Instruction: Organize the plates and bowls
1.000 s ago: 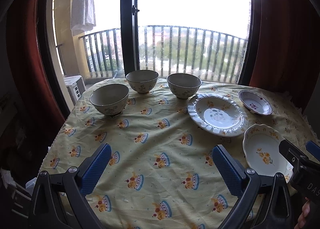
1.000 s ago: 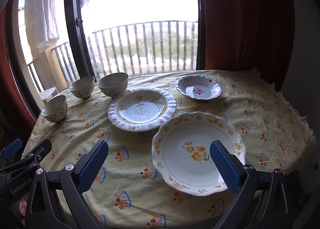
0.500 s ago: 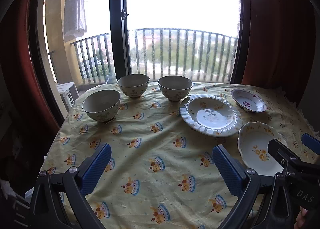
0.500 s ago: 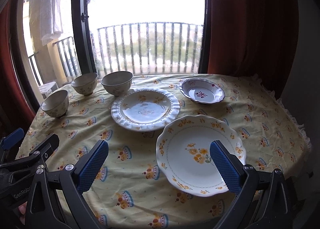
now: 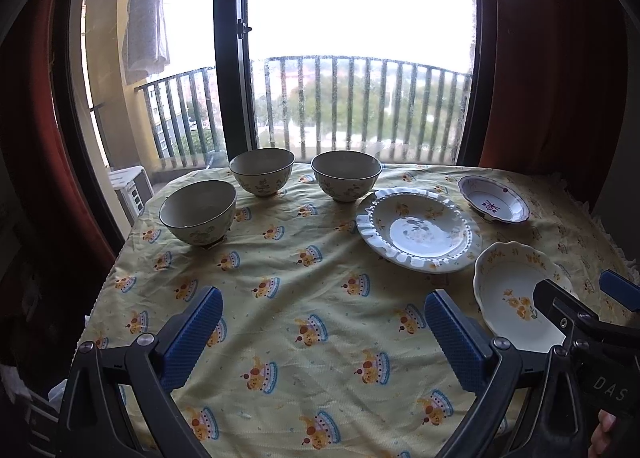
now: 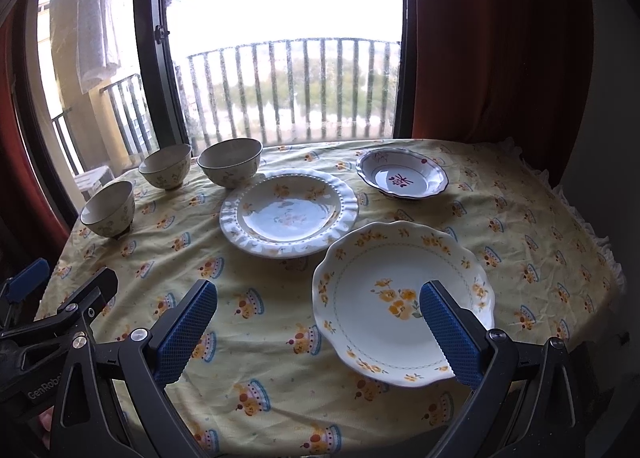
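Observation:
Three cream bowls stand in a row at the far left: the near one [image 5: 198,211] [image 6: 108,208], the middle one [image 5: 262,171] [image 6: 165,165] and the right one [image 5: 346,175] [image 6: 230,162]. A frilled white plate [image 5: 418,228] [image 6: 289,212] lies mid-table. Behind it sits a small purple-rimmed dish [image 5: 493,204] [image 6: 402,178]. A yellow-flowered scalloped plate [image 5: 516,294] [image 6: 402,302] lies at the near right. My left gripper [image 5: 323,328] hovers open over bare cloth. My right gripper [image 6: 318,322] is open, its right finger [image 6: 450,332] above the flowered plate.
A yellow tablecloth [image 5: 280,274] with a crown print covers the table, which ends at a window with a balcony railing [image 5: 360,106]. Red curtains [image 6: 488,38] hang on both sides. The right gripper's body [image 5: 588,338] shows at the left view's right edge.
Both cameras have tilted up and drawn back slightly, so the dishes sit lower in view. No dish has moved and both grippers stay open.

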A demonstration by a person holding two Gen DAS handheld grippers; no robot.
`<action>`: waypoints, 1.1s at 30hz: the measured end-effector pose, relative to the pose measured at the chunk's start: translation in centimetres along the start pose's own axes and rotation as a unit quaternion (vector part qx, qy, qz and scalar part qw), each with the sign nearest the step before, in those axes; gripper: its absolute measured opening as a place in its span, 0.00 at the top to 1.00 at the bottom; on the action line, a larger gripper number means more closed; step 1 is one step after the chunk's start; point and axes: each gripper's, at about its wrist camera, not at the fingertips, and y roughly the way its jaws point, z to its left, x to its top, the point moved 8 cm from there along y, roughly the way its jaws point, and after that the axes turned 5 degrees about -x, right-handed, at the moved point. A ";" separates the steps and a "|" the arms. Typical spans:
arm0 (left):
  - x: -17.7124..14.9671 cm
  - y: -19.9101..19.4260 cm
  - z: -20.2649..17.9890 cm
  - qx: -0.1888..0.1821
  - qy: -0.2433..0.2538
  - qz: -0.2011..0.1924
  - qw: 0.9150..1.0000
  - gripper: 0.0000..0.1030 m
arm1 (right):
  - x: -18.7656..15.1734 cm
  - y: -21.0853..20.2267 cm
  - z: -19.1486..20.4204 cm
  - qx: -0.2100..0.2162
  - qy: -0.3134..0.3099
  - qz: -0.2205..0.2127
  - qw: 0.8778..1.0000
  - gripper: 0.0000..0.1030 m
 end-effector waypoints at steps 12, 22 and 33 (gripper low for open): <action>1.6 0.5 -0.3 0.005 0.047 0.020 0.999 0.01 | 0.9 0.3 0.1 -0.014 0.008 0.024 1.000 0.01; 3.5 0.5 0.0 -0.032 0.009 0.059 0.998 0.01 | 3.5 -0.3 0.5 -0.028 0.007 0.030 0.999 0.01; 5.3 1.5 -0.8 -0.031 0.023 0.080 0.996 0.04 | 5.5 0.1 0.1 -0.030 0.015 0.044 0.998 0.01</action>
